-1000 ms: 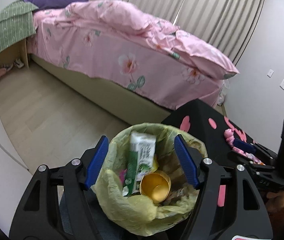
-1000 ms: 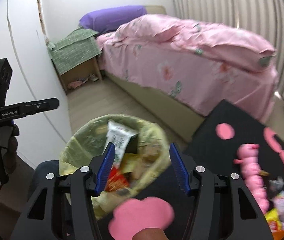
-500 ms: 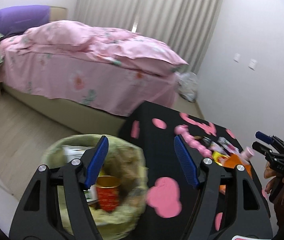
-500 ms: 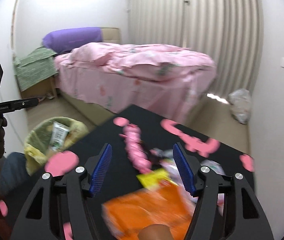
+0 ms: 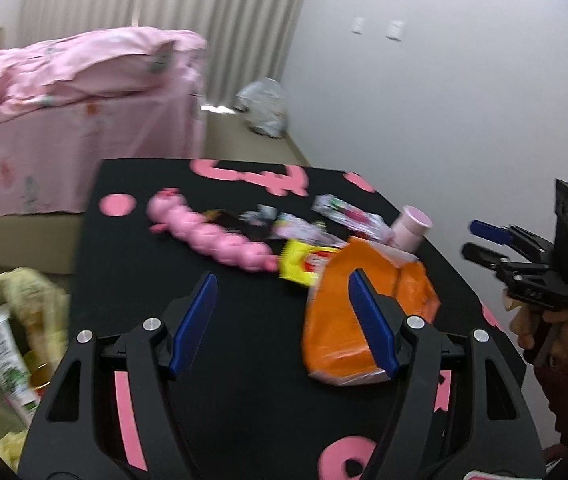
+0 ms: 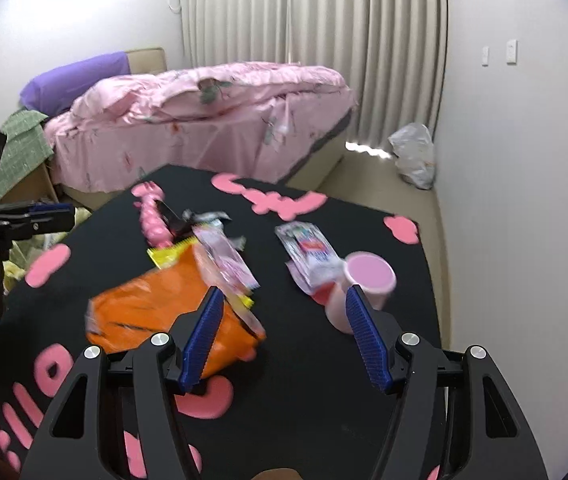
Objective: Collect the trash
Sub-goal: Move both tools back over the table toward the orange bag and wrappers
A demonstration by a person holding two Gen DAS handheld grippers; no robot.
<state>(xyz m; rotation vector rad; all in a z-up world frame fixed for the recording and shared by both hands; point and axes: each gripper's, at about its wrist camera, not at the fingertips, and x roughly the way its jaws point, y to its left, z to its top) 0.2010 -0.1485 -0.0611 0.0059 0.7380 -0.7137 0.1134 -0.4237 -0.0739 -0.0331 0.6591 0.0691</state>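
Observation:
Trash lies on a black table (image 5: 240,320) with pink shapes: an orange snack bag (image 5: 347,320) (image 6: 152,312), a yellow wrapper (image 5: 303,260), printed packets (image 6: 307,244) and a tipped pink cup (image 6: 367,276) (image 5: 411,228). My left gripper (image 5: 282,280) is open and holds nothing; the orange bag lies just beyond its right finger. My right gripper (image 6: 284,292) is open with nothing in it, between the orange bag and the cup. The bin with a yellow-green liner (image 5: 0,320) stands at the table's left edge and has trash in it.
A pink caterpillar toy (image 5: 212,240) (image 6: 154,220) lies on the table's far left. Beyond the table stands a bed with pink bedding (image 6: 204,120). A white plastic bag (image 6: 411,156) sits on the floor by the curtain. A wall runs close on the right.
Both grippers have swung from over the bin to the right, above the table's litter. The bin has slid to the left view's edge. The right jaws stand slightly wider.

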